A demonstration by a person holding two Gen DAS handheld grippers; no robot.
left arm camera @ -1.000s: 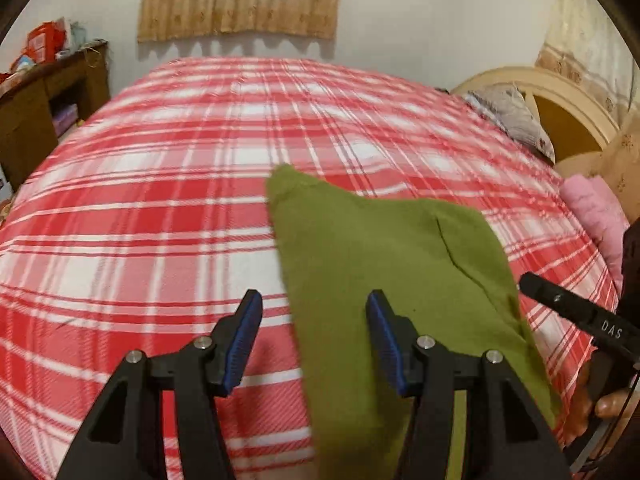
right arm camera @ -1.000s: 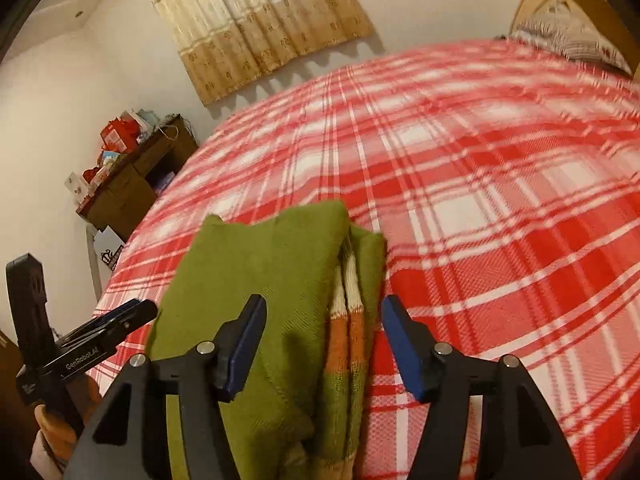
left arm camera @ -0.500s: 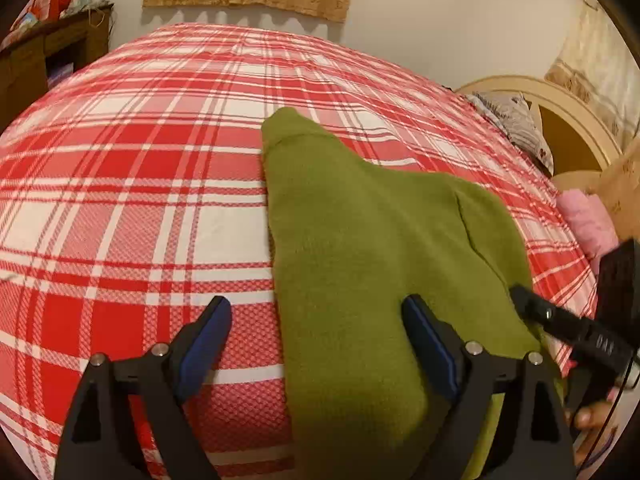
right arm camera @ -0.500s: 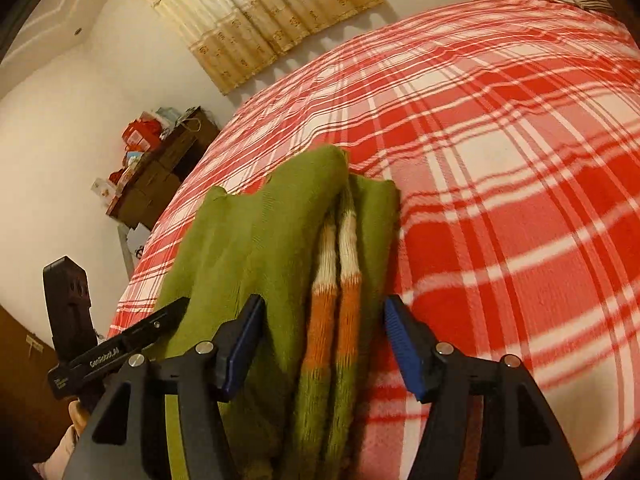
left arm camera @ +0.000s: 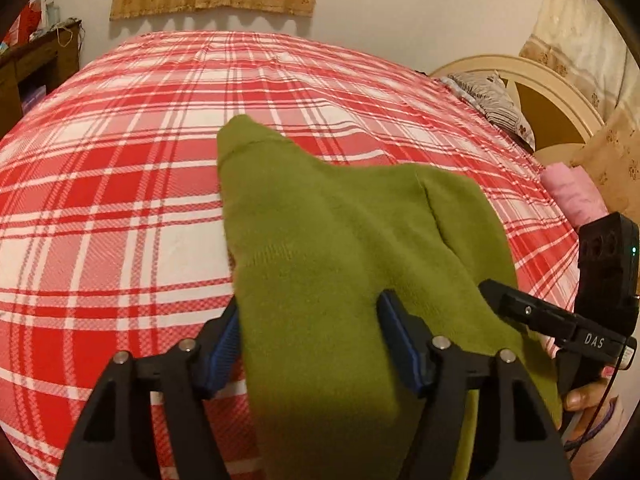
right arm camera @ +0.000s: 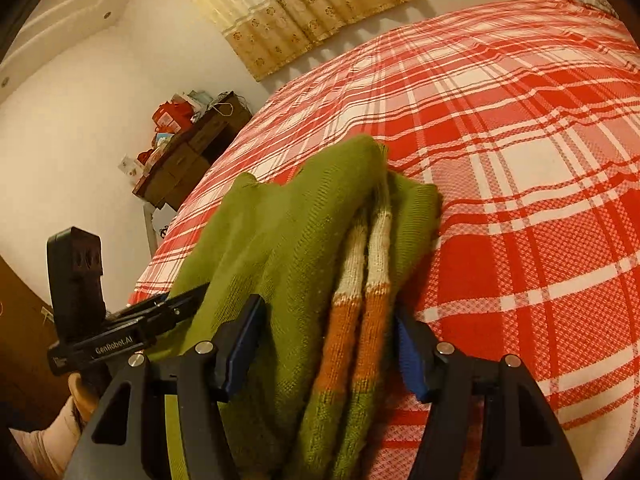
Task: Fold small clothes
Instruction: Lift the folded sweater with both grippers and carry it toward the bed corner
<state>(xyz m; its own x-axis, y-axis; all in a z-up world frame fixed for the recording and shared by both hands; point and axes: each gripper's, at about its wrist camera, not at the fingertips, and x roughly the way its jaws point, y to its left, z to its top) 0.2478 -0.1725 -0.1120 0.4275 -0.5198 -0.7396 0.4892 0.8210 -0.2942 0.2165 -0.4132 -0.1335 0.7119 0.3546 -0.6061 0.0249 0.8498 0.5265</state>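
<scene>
A small green knitted sweater (left arm camera: 340, 248) lies folded on the red and white plaid bed, near its front edge. In the right wrist view the sweater (right arm camera: 280, 248) shows white and orange stripes at its folded right edge. My left gripper (left arm camera: 310, 336) straddles the sweater's left edge, its jaws closed in on the cloth. My right gripper (right arm camera: 328, 340) straddles the striped right edge, jaws closing on it. Each gripper shows in the other's view: the right one (left arm camera: 560, 320) and the left one (right arm camera: 132, 320).
The plaid bed cover (left arm camera: 140, 184) spreads wide behind the sweater. A headboard (left arm camera: 532, 92) with a patterned pillow (left arm camera: 492, 100) and a pink folded item (left arm camera: 572, 196) are at the right. A wooden dresser (right arm camera: 188, 152) with clutter stands by the wall.
Both grippers came down over the sweater's near edge. Their jaws narrowed from wide open to close around the cloth, and the cloth has bunched up between them.
</scene>
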